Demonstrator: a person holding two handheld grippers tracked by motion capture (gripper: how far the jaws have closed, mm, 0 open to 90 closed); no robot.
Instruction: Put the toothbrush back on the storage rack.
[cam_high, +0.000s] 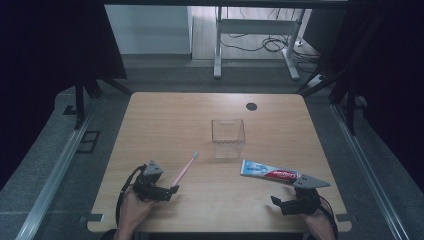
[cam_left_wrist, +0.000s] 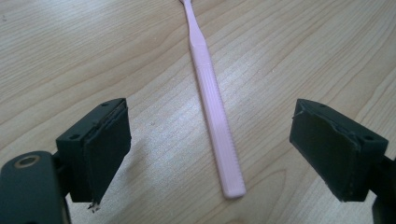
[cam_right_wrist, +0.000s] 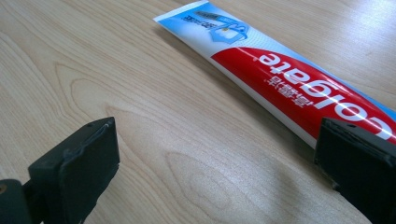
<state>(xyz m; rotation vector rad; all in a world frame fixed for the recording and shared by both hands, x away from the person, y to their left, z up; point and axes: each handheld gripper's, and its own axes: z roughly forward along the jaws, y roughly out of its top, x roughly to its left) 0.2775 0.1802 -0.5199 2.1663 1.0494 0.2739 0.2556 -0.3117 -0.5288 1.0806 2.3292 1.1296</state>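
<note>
Toothbrush (cam_high: 185, 168) first, at the left: it is pink, lies flat on the wooden table (cam_high: 165, 120), and runs diagonally with its head toward the clear container (cam_high: 228, 137) at the middle. The left gripper (cam_high: 171, 190) sits at the handle end; in the left gripper view its jaws stand wide apart with the handle (cam_left_wrist: 215, 122) lying between them, neither pad touching it, so nothing is held. The handle lies nearer the right-hand pad there than the left, so a close from this pose would likely push the brush sideways before both pads bite, and a thin, low handle on a smooth top could roll or skid out.

Further right, just beyond the container, the toothpaste tube (cam_high: 270, 172) lies flat, its flat crimped end toward the middle of the table and its red part running to the right gripper (cam_high: 276, 201). In the right gripper view the jaws are spread and empty, and the tube (cam_right_wrist: 299, 84) runs behind the right-hand jaw rather than between the two. Closing here would probably catch only bare wood or nudge the tube's edge; the gripper seems to need to shift over the tube first. A soft tube may also buckle under a hard squeeze.
</note>
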